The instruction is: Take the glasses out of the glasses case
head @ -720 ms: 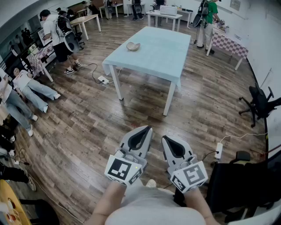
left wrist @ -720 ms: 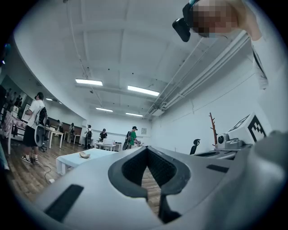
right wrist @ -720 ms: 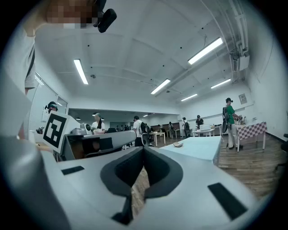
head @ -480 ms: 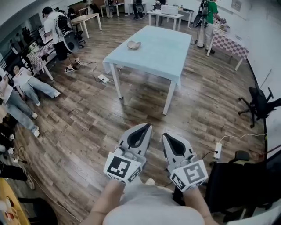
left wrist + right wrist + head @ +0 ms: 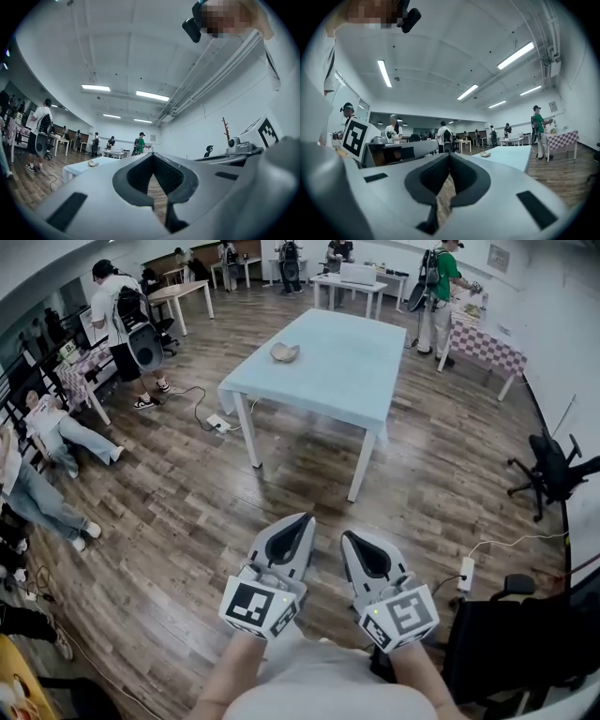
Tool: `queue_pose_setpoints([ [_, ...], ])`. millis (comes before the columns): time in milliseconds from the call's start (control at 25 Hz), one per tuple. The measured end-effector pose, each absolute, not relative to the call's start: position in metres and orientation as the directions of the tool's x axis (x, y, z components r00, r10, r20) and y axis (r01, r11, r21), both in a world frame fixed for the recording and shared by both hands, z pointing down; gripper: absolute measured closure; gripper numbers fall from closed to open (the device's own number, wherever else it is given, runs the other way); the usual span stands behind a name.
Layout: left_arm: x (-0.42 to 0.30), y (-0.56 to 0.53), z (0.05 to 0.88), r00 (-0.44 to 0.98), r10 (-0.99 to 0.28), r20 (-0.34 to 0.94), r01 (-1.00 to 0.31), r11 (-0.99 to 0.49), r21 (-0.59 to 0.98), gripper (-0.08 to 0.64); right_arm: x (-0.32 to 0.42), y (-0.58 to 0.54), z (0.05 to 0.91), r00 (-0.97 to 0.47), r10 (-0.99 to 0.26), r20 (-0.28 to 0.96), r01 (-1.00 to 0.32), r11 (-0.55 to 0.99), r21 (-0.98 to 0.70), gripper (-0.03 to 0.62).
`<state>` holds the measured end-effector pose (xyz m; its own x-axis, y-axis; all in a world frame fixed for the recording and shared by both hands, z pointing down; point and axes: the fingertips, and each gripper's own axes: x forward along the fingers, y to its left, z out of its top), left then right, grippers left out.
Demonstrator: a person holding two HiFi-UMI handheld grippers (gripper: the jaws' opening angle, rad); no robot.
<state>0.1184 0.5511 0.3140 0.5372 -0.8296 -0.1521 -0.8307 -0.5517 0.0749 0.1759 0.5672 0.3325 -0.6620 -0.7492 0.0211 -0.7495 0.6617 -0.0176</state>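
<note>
**Head view.** The left hand-held gripper (image 5: 302,521) and the right hand-held gripper (image 5: 349,538) sit side by side at lower centre, above the wooden floor (image 5: 187,512). Each is clenched, with its jaw tips meeting, and neither touches anything. The light-blue surface (image 5: 352,357) stands at upper centre, well apart from both. The glasses case (image 5: 284,352), a small beige shape, lies on the upper left part of the surface. Whether it is open is too small to tell.

**Left gripper view.** The left hand-held gripper (image 5: 152,155) has its tips pressed together with nothing between them. Only floor shows through the gap behind the tips. The glasses case (image 5: 93,163) appears at centre left, far off on the surface (image 5: 77,169).

**Right gripper view.** The right hand-held gripper (image 5: 449,155) is likewise closed and empty. The glasses case (image 5: 485,153) rests on the surface (image 5: 511,159), right of centre.
</note>
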Motion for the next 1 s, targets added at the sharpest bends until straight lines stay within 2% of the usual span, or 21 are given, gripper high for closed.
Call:
queue_pose_setpoints([
  [1000,0.033,0.389,0.328,0.580,-0.806,-0.118,-0.798,-0.591,0.117,0.552,0.085,0.411,0.345,-0.640,-0.763,0.092,-0.768,0.640,-0.031,0.583],
])
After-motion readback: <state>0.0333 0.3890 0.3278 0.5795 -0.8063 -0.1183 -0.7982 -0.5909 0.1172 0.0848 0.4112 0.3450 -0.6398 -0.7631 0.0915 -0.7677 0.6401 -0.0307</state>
